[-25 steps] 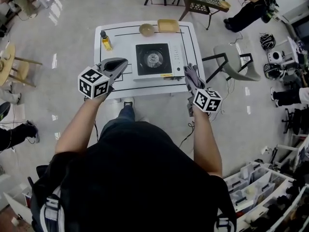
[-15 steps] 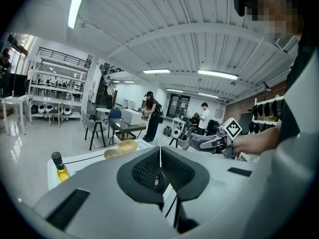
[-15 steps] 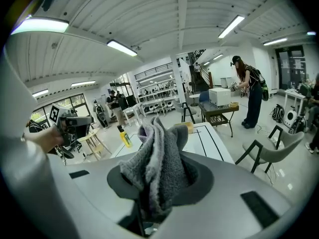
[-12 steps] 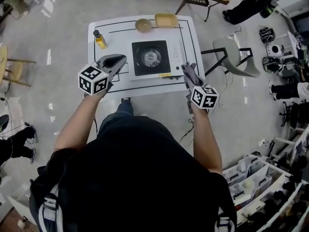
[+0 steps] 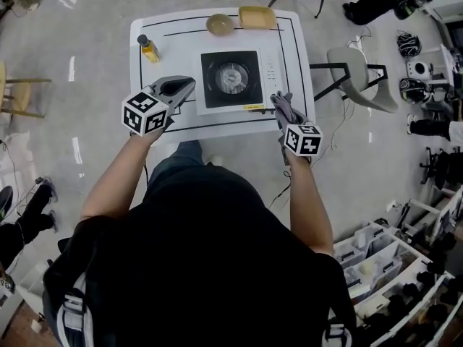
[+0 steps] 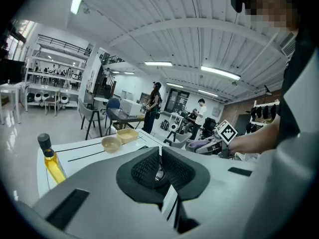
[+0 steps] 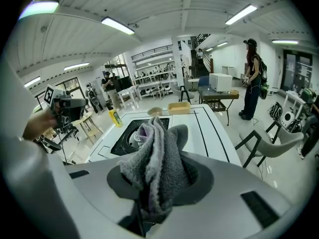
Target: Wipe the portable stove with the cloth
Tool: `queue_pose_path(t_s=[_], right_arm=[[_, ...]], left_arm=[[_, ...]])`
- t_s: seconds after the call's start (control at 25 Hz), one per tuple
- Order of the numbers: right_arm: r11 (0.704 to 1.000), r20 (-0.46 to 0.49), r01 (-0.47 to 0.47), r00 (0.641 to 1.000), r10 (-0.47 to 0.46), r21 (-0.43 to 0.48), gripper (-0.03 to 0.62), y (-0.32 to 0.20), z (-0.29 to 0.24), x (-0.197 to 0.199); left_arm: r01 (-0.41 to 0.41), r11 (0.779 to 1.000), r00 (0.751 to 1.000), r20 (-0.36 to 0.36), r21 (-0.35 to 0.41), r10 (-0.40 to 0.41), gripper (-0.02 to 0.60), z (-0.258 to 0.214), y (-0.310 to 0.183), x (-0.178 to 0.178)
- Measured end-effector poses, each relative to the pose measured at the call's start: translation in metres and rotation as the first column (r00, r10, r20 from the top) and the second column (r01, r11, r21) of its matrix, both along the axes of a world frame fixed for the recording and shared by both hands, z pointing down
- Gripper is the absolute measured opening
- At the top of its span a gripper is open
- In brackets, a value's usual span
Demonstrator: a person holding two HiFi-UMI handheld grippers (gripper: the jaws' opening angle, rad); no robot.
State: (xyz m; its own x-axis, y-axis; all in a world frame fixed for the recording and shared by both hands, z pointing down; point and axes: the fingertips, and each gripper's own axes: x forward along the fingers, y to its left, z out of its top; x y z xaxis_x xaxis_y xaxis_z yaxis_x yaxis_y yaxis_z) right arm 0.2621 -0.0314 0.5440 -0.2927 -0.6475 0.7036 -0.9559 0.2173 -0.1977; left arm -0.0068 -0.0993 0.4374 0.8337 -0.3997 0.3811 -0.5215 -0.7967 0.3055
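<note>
The portable stove (image 5: 237, 79) sits in the middle of the white table (image 5: 296, 56), white body with a black top and round burner; the right gripper view also shows the stove (image 7: 130, 133). My right gripper (image 5: 283, 107) hangs over the table's front right, just right of the stove, shut on a bunched grey cloth (image 5: 284, 108). In the right gripper view the cloth (image 7: 155, 159) fills the jaws. My left gripper (image 5: 182, 88) hovers over the table's front left, left of the stove, shut with nothing in it; its pads (image 6: 145, 169) meet.
At the table's back stand a tan bowl (image 5: 220, 24) and a yellow tray (image 5: 257, 17); a yellow oil bottle (image 5: 148, 48) stands back left. A grey chair (image 5: 358, 78) is right of the table. People, tables and shelves fill the room around it.
Both grippers have sunk toward the table and moved forward over its front edge. The cloth stays in the right gripper. The left gripper stays shut.
</note>
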Motion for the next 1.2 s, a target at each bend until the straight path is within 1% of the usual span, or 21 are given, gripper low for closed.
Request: queue_pose_path(t_s=[0.24,0.64,0.84,1.2], right_arm=[[0.998,-0.043,0.022,0.999,-0.024,-0.052,0.123,-0.010,0.028,-0.001],[0.990,-0.095,0.069,0.992,-0.081,-0.125,0.123,-0.017,0.068,-0.014],[0.981,-0.108,0.100,0.987,-0.118,-0.164,0.122,-0.016,0.084,-0.025],[0.971,-0.100,0.139,0.982,-0.161,-0.197,0.120,-0.012,0.097,-0.046]], left_arm=[[-0.009,0.999,1.000,0.010,-0.050,0.010,0.028,0.026,-0.014,-0.002],[-0.009,0.994,1.000,0.012,-0.108,0.011,0.028,0.062,-0.029,-0.007],[0.001,0.991,1.000,0.011,-0.133,0.001,0.028,0.077,-0.036,-0.012],[0.008,0.988,1.000,0.014,-0.154,-0.006,0.028,0.094,-0.036,-0.017]])
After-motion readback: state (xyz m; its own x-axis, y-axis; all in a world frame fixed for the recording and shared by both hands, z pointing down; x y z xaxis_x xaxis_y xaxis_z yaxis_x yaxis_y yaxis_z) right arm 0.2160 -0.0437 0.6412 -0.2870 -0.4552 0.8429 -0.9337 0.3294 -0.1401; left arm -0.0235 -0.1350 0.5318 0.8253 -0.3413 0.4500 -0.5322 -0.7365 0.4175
